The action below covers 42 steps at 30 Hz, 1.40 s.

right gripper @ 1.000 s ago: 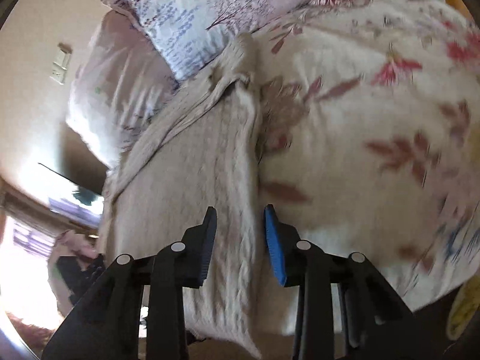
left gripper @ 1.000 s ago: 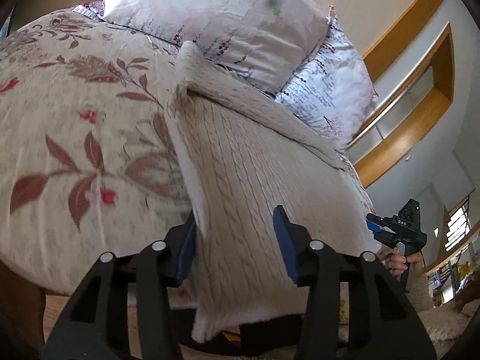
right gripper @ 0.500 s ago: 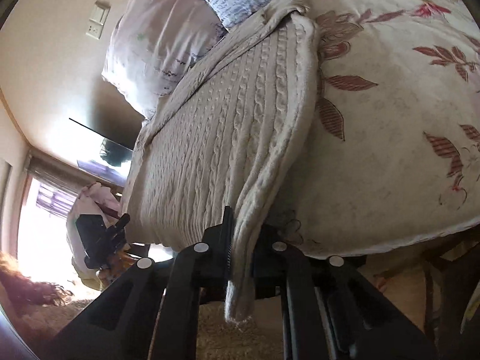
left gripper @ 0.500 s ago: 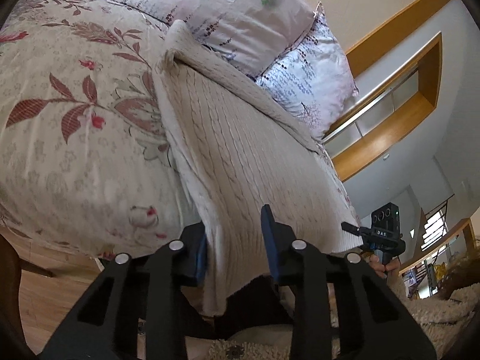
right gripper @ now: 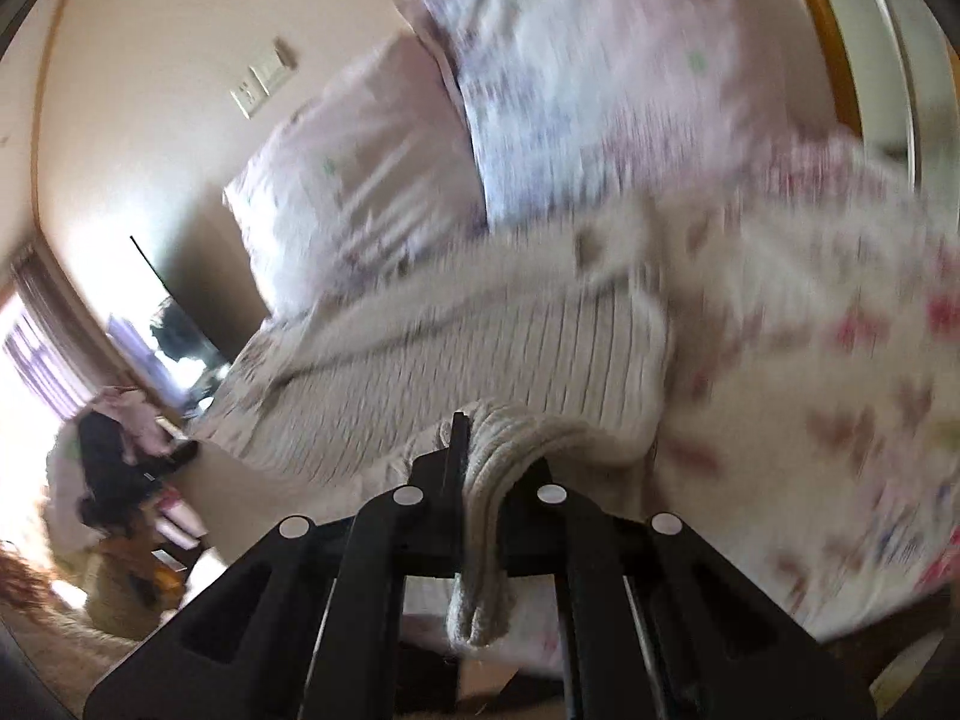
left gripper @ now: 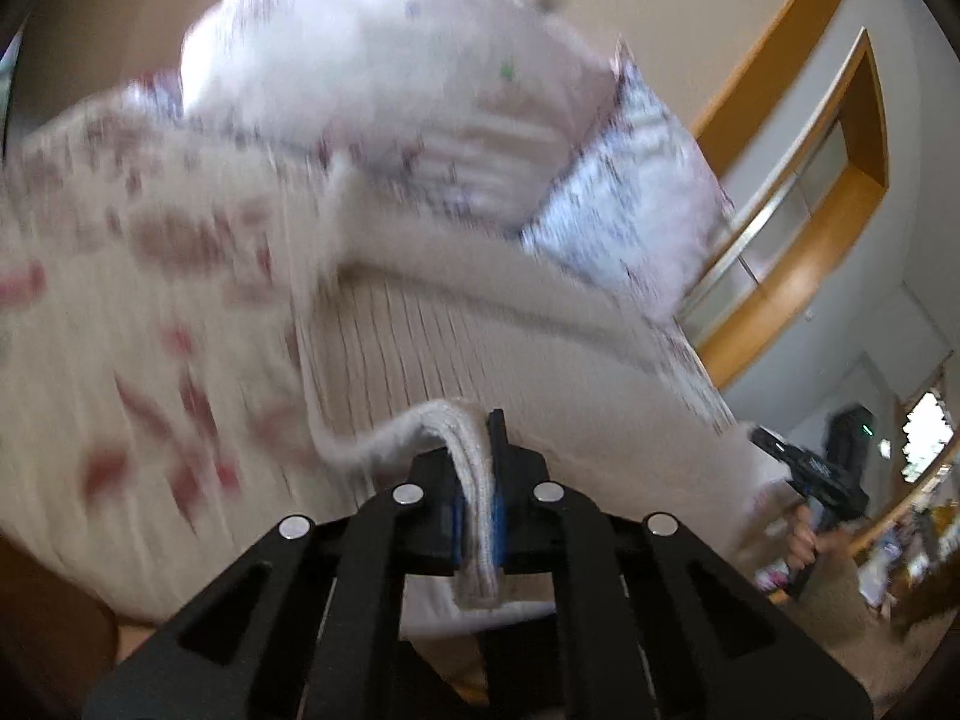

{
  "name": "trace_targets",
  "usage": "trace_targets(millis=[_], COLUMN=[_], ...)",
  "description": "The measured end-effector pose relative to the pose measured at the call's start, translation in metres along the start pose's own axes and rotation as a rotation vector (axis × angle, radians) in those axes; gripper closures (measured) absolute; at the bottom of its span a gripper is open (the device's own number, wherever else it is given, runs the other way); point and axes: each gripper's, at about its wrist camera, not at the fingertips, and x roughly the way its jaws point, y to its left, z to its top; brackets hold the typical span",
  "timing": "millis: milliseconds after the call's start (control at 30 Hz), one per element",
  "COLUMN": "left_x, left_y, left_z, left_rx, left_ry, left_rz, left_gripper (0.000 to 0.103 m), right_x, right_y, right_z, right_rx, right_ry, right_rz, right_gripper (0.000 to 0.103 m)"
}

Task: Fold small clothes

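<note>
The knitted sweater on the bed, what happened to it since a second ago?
Both grippers closed on the cream cable-knit sweater: the left gripper and right gripper each pinched a corner of its near hem and began lifting it. The floral quilt and pillows stayed put.

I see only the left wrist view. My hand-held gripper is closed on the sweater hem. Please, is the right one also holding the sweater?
Observer: Yes. The right hand-held gripper is shut on a bunched corner of the cream cable-knit sweater, which hangs down between its fingers.
Operator: In my view the right one is small and far. What is beside its corner?
Observer: The floral duvet lies directly to the right of that corner.
Operator: And behind the sweater?
Observer: Two pale pillows lean at the head of the bed, with a wall switch plate above them.
</note>
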Motion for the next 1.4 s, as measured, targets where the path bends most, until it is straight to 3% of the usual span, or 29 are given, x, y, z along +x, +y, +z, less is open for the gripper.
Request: trace_targets(millis=[200,333,500,600,800,1033,1067,1200,1300,1400], left_x=[0.017,0.045,0.094,0.13,0.198,0.22,0.22,0.225,0.228,0.222], left_y=[-0.016,-0.029,-0.022,-0.003,0.043,0.063,0.064,0.064,0.06,0.059], left_z=[0.074,0.119,0.166,0.176,0.162,0.164,0.166,0.173,0.178,0.181], left_rx=[0.095,0.153,0.124,0.075,-0.068,-0.16,-0.17,-0.188,-0.19,-0.198], left_ry=[-0.128,-0.168,-0.198,-0.16,0.006,0.058,0.058,0.059,0.054,0.043], left_rz=[0.107,0.171,0.218,0.247,0.283,0.249,0.247,0.228,0.222,0.222], left_gripper=[0.097,0.097,0.097,0.097,0.097,0.095,0.093,0.064,0.051,0.045], right_x=[0.01,0.034,0.068,0.099,0.176,0.208,0.212,0.216,0.215,0.206], right_y=[0.015,0.024,0.02,0.006,-0.041,-0.072,-0.076,-0.082,-0.077,-0.076], right_z=[0.046,0.079,0.115,0.126,0.128,0.138,0.141,0.151,0.157,0.158], right_rx=[-0.148,-0.218,-0.214,-0.167,-0.026,0.128,0.162,0.251,0.231,0.231], right_ry=[-0.176,-0.239,-0.286,-0.241,-0.025,0.067,0.079,0.069,0.035,0.018], right_rz=[-0.127,-0.216,-0.266,-0.278,-0.304,-0.28,-0.267,-0.213,-0.22,-0.214], right_gripper=[0.096,0.096,0.096,0.096,0.096,0.094,0.089,0.048,0.044,0.044])
